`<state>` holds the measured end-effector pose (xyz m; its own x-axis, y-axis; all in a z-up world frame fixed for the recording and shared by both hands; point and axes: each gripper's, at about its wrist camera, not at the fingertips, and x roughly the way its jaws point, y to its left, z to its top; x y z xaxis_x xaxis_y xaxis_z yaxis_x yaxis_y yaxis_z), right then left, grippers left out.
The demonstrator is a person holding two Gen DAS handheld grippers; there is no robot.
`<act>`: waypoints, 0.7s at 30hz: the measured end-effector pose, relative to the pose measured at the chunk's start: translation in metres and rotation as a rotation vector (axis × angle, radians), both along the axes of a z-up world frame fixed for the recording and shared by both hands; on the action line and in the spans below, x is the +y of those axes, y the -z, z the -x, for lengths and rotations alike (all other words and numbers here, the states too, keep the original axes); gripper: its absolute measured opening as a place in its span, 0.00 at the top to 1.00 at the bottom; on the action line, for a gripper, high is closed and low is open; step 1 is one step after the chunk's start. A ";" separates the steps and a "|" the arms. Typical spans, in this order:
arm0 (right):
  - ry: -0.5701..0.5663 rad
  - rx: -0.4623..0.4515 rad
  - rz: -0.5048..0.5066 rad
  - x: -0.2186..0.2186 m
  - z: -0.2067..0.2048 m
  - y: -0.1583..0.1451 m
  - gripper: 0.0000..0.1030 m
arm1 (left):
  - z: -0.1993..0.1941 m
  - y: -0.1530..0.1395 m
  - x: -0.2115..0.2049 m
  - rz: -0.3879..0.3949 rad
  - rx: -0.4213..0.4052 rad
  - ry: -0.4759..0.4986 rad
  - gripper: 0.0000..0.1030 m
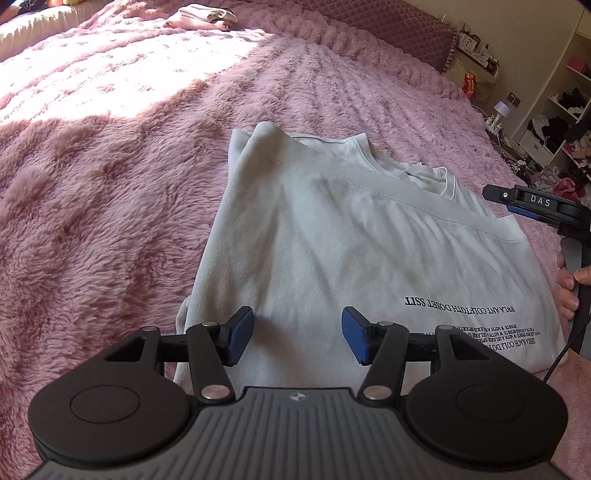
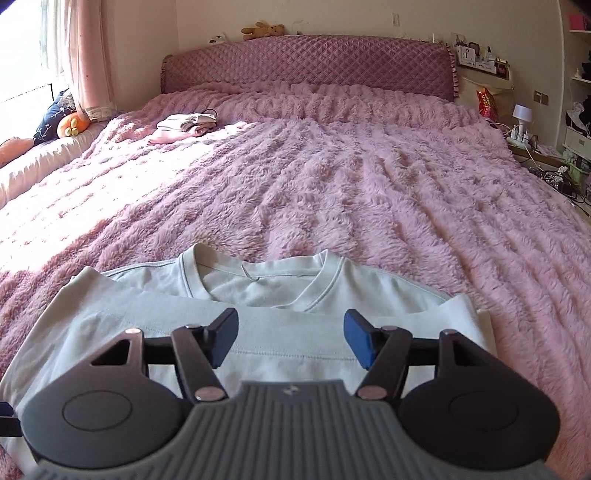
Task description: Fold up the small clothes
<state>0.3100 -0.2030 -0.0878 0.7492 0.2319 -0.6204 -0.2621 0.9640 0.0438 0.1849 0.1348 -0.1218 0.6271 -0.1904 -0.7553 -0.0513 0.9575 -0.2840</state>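
Nearest in the left wrist view we note the left gripper (image 1: 297, 334) at the bottom centre of the frame, its blue pads standing apart with nothing clamped between them, only the white T-shirt (image 1: 332, 236) lying beneath. The shirt fills the centre and lower right of that frame, partly folded on the pink fluffy blanket (image 1: 110, 206), with black printed text reading upside down at lower right. At the right edge we see the right gripper (image 1: 517, 201) side-on, with a hand (image 1: 567, 284) on its handle; from this angle we cannot judge its jaws. In the right wrist view the right gripper sits at bottom centre, pads likewise apart and empty, above the shirt, whose neckline lies just beyond the fingertips at mid-frame. Farther off, in the upper left of that view, we record a small pile of folded clothes (image 2: 186, 125) on the blanket. Beyond it, across the top centre, stands the quilted purple headboard (image 2: 306, 66) with a stuffed toy (image 2: 263, 30) on top.
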 end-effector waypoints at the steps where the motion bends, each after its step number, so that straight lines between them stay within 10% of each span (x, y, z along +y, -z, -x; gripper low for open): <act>1: 0.000 -0.011 0.023 0.010 -0.012 0.003 0.43 | 0.001 0.002 0.002 0.001 0.000 -0.004 0.37; 15: 0.034 0.016 0.229 0.078 -0.118 0.060 0.43 | 0.006 0.019 0.009 0.037 -0.018 0.020 0.26; 21: -0.024 0.001 0.282 0.077 -0.093 0.072 0.43 | 0.007 0.023 0.014 0.078 -0.028 0.003 0.25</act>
